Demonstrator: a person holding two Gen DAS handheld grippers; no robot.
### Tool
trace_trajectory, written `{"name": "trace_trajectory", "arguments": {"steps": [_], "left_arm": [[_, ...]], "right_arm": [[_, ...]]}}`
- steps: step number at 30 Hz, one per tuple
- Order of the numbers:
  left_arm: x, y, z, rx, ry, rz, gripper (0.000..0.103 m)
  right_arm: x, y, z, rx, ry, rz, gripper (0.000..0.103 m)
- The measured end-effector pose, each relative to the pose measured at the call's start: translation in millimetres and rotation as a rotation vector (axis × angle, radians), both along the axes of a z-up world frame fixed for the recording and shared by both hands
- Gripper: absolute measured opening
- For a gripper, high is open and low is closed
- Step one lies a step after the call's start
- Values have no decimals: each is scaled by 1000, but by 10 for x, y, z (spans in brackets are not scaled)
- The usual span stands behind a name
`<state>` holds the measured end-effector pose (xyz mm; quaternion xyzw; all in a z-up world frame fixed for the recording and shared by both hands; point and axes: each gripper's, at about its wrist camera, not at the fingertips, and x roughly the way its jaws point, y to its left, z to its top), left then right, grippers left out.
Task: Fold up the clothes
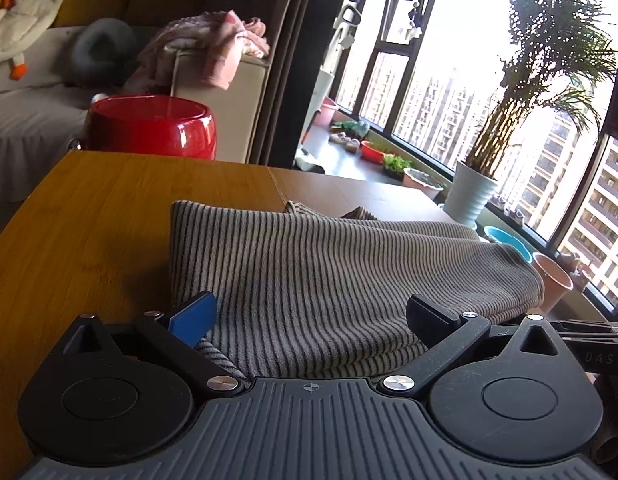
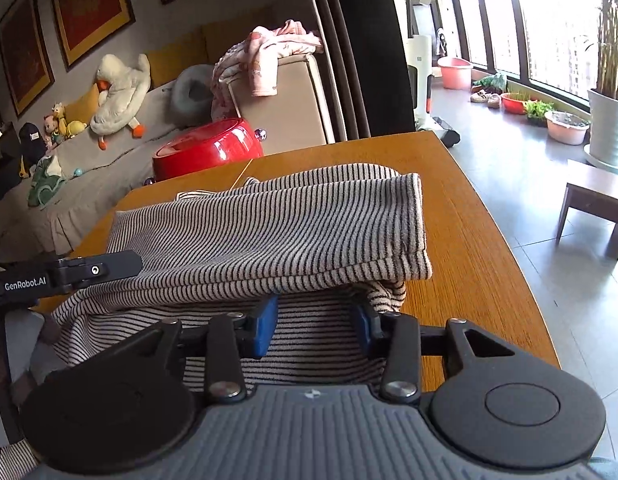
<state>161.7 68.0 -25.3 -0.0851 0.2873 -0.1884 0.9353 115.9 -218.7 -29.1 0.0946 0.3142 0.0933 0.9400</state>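
A grey-and-black striped garment lies folded in layers on the wooden table. My left gripper is open, its fingers wide apart over the garment's near edge, the blue left pad touching the cloth. In the right wrist view the same garment shows a folded upper layer over a lower layer. My right gripper is open, its blue pads resting on the lower layer just under the fold's edge. The left gripper's finger shows at the left there.
A red round stool stands beyond the table's far edge, with a sofa carrying pink clothes and a plush duck. A potted plant and basins stand by the window. The table's right edge drops to tiled floor.
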Motion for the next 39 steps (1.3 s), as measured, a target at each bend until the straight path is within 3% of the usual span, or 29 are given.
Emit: {"name": "trace_trajectory", "arguments": {"steps": [7,11,15,17,19,21,24,25,27,30,33,37,39], "left_arm": [[82,136,-39,-89,27,9,103],[54,152,-22,-92,29,6,103],[-35,240,226,-76,27,-10,103],[4,272,376,-107,23,-18,102],[143,241,434,-130,78,-28,97],[316,167,370,-91,151,-33,77],[433,235,265,54,149,43,69],[446,323,260,79,147,73,71],[479,518,284,104,149,133,77],[590,706,346,-4,195,96,89],[727,591,346,-104,242,3,95],[911,285,204,-28,268,1,96],[936,255,123,-26,263,16,95]], "right_arm": [[178,77,20,-97,4,73,44],[176,81,25,-109,3,75,44],[-1,15,186,-147,-25,97,30],[-30,-57,370,-133,-76,99,30],[134,-122,542,-80,-99,89,30],[392,-148,567,-40,-85,100,30],[731,-210,302,-81,31,79,31],[810,-260,182,-101,72,68,34],[795,-409,170,-69,64,67,40],[847,-457,342,-23,24,53,41],[1003,-396,501,23,-13,85,48],[1395,-25,428,31,32,175,51],[1593,182,357,29,64,218,51]]}}
